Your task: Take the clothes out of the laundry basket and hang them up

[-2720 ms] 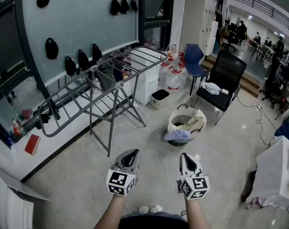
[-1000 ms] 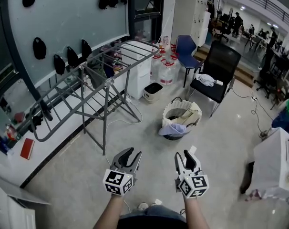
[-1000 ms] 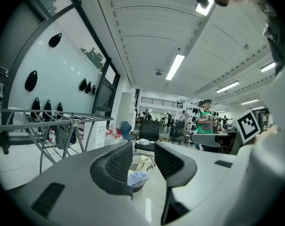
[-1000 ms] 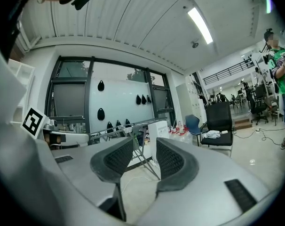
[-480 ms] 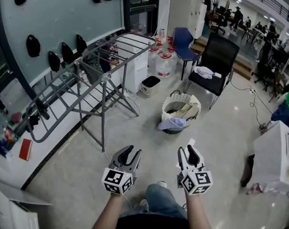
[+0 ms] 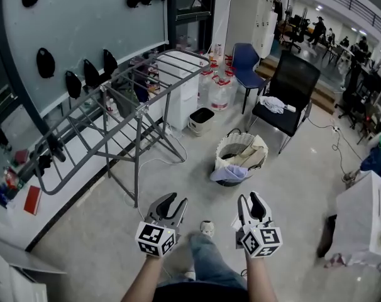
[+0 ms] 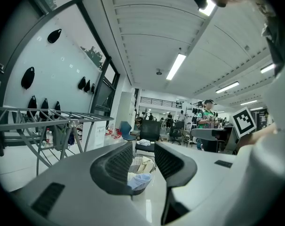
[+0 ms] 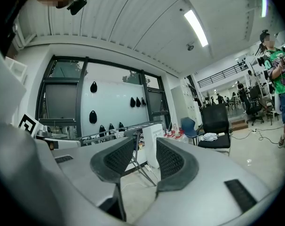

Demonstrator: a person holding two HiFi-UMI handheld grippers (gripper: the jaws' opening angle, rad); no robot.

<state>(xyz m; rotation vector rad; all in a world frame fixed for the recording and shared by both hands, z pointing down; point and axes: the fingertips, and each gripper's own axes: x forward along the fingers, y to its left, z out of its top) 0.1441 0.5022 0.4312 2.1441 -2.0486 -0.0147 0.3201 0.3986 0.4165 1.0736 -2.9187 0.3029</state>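
**Both grippers empty, short of the laundry basket**

You held the left gripper (image 6: 167, 201) and the right gripper (image 6: 252, 201) side by side, low in the head view, both pointing roughly level. On each, the fingers stood apart with nothing between the pads. The laundry basket (image 6: 231, 145) stood on the floor ahead of you, well apart from both grippers. A blue garment (image 6: 228, 172) hung over its near rim and a cream cloth (image 6: 253, 151) lay over its right side. In the left gripper view, the basket appeared far off through the gap between the fingers (image 7: 120, 161). The drying rack (image 6: 140, 93) stood to the left of the basket, a black chair (image 6: 290, 87) behind it. Your shoe (image 6: 207, 228) showed between the grippers.
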